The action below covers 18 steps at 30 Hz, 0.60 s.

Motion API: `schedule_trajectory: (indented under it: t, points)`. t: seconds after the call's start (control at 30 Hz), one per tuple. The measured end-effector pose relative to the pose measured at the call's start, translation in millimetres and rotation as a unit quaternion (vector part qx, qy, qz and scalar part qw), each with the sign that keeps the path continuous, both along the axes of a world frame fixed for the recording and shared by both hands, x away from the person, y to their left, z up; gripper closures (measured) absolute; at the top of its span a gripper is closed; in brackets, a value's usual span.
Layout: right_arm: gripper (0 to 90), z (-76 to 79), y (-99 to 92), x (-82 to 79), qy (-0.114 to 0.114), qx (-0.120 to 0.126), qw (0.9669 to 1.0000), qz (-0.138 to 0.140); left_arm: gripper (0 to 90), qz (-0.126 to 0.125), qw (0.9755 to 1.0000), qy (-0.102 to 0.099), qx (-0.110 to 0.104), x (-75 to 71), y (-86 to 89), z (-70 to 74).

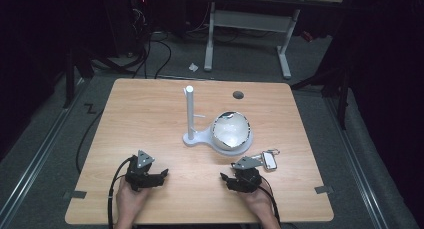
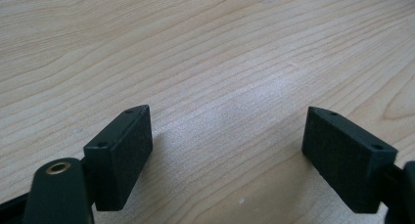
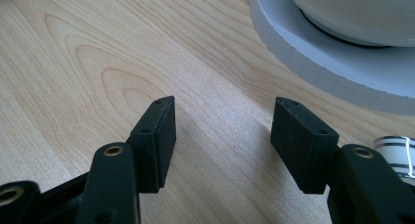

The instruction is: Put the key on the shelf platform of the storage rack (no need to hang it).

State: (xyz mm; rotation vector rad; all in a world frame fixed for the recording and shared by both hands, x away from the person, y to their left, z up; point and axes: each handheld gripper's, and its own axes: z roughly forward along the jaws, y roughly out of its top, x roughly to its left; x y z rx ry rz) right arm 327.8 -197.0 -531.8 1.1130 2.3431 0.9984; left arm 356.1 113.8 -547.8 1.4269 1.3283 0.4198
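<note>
Both grippers, left (image 1: 161, 175) and right (image 1: 226, 178), rested spread and empty on the table (image 1: 150, 124), presumably staged near the bowl (image 1: 231, 130) on its stand (image 1: 192, 120).

Table (image 1: 150, 114) layout from my end: stand (image 1: 197, 136) sits mid-table, its post (image 1: 190, 111) on the left, bowl (image 1: 231, 130) on its base to the right. Hole (image 1: 238, 95) behind the bowl. Small clip item (image 1: 269, 159) near-right of the base. Left gripper (image 1: 161, 175) and right gripper (image 1: 225, 178) rest at the near edge, well apart, in front of the stand.
</note>
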Motion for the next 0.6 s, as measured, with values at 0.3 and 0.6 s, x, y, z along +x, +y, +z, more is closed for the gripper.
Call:
schedule_trajectory:
  t: [0.3, 0.6]
  points:
    - [43.2, 0.1, -0.1, 0.2, 0.001, 0.001, 1.0, 0.0, 19.3, 0.0, 1.0, 0.0, 0.0, 0.0, 0.0, 0.0]
    - [46.5, 0.2, -0.3, 0.1, 0.0, 0.002, 1.0, -0.008, 19.3, 0.0, 1.0, 0.0, 0.0, 0.0, 0.0, 0.0]
